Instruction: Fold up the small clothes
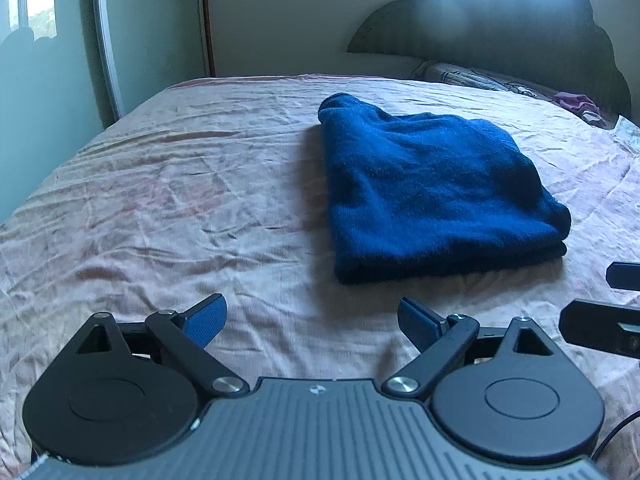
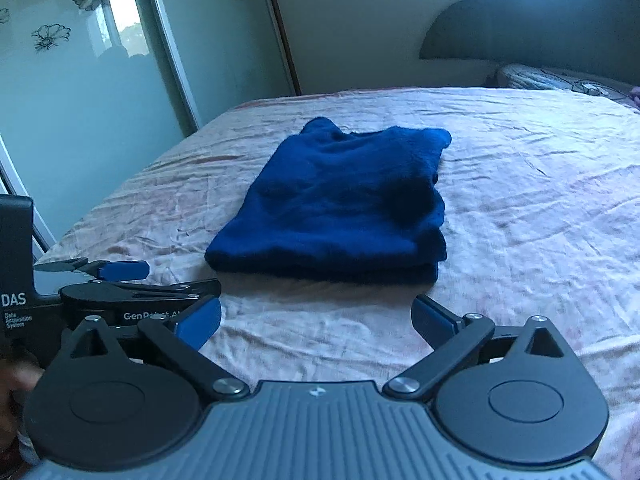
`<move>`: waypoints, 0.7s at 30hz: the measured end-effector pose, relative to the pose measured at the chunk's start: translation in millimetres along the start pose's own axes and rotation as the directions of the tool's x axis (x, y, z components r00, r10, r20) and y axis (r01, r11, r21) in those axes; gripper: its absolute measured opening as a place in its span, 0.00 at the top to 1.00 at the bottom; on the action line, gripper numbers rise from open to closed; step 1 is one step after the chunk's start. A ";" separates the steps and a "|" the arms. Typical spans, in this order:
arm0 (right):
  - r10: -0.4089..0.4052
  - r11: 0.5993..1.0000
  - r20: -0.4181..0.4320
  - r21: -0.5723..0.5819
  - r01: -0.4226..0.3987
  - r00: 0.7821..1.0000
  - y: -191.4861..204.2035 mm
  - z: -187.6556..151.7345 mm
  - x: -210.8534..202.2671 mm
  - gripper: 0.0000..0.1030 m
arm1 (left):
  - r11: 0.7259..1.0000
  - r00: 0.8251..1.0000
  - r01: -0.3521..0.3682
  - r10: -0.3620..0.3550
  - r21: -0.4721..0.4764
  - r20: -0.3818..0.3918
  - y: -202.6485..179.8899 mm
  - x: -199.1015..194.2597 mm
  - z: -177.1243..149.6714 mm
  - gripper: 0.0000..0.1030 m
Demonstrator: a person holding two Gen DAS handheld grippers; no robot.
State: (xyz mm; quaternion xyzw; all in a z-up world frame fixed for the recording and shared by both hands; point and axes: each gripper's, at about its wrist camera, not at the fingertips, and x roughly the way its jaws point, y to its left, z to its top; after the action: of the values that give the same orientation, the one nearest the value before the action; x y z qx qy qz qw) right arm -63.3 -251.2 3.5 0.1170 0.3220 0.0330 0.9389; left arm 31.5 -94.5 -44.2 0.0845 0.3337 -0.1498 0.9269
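1. The landmark is the folded dark-blue fuzzy knit garment [image 1: 436, 188], a soft, thick stack of layers lying flat on the wrinkled pale-pink bedsheet [image 1: 160, 200], well short of the dark scalloped headboard [image 1: 520, 32].

2. The left gripper [image 1: 312, 320], black with blue pads, hovers above the sheet on the near side of the garment. Its jaws stand wide apart with nothing between them. The garment lies ahead of it and off to its right, near but not touching.

3. The right gripper [image 2: 316, 316], of the same build, also sits on the near side of the garment, with the bundle almost straight ahead. Its jaws are spread wide and empty; only bare sheet shows between the pads.

4. Neither tool touches the cloth. The right one looks the better lined up with the garment's near folded edge, so it seems the nearer to a grasp.

5. The garment's long axis runs away from the tools, from the thick doubled edge nearest them toward the headboard. The far end narrows and rises into a small bump at its far-left corner.

6. Judged from its tidy stacked layers, this piece looks folded already; the coming move likely calls for no more than tidying it or leaving it.
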 end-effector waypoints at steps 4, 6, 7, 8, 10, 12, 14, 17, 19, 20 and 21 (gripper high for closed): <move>-0.001 1.000 0.003 0.013 0.001 1.000 0.3 -2.9 0.4 0.01 | 1.000 1.000 -0.010 0.011 -0.006 0.015 -0.1 -2.1 -4.8 0.08; -0.032 0.999 0.003 0.011 0.032 0.999 -0.2 -4.5 2.5 0.01 | 1.000 1.000 -0.014 0.015 -0.010 0.019 -0.5 -2.5 -7.3 0.07; -0.054 0.999 0.004 0.009 0.054 0.999 0.0 -5.5 3.6 0.01 | 1.000 1.000 -0.013 0.014 -0.011 0.021 -0.2 -2.4 -8.2 0.07; -0.067 0.998 0.005 0.006 0.067 0.998 -0.1 -6.3 4.0 0.01 | 1.000 1.000 -0.013 0.013 -0.012 0.021 -0.2 -2.1 -9.2 0.07; -0.077 0.997 0.007 -0.004 0.077 0.997 0.4 -8.1 5.1 0.01 | 1.000 1.000 -0.013 0.013 -0.012 0.021 -0.1 -1.8 -10.8 0.06; -0.085 0.996 0.010 -0.013 0.085 0.996 0.8 -10.3 6.7 0.01 | 1.000 1.000 -0.013 0.013 -0.012 0.022 0.0 -1.8 -11.9 0.06; -0.103 0.995 0.008 -0.019 0.103 0.995 0.7 -12.4 9.1 0.01 | 1.000 1.000 -0.012 0.012 -0.012 0.024 0.7 -1.1 -14.9 0.05; -0.115 0.993 0.001 -0.016 0.115 0.993 -0.7 -15.6 12.1 0.01 | 1.000 1.000 -0.012 0.013 -0.018 0.024 2.3 -0.7 -19.3 0.04; -0.117 0.993 0.000 -0.013 0.117 0.993 -1.1 -17.6 13.1 0.01 | 1.000 1.000 -0.015 0.016 -0.025 0.024 3.9 0.0 -20.4 0.03; -0.119 0.993 -0.001 -0.015 0.119 0.993 -1.1 -18.5 13.7 0.01 | 0.999 1.000 -0.018 0.019 -0.029 0.024 4.7 0.2 -20.8 0.03; -0.124 0.992 -0.003 -0.019 0.124 0.992 -0.6 -19.7 14.4 0.01 | 0.999 0.999 -0.023 0.024 -0.034 0.025 5.7 0.3 -21.5 0.03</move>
State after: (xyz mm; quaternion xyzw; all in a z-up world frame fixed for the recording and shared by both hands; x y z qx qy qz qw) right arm -64.0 -245.9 -20.3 0.0878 0.3304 -0.0222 0.9395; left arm 20.8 -83.7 -60.4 0.0706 0.3235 -0.1344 0.9340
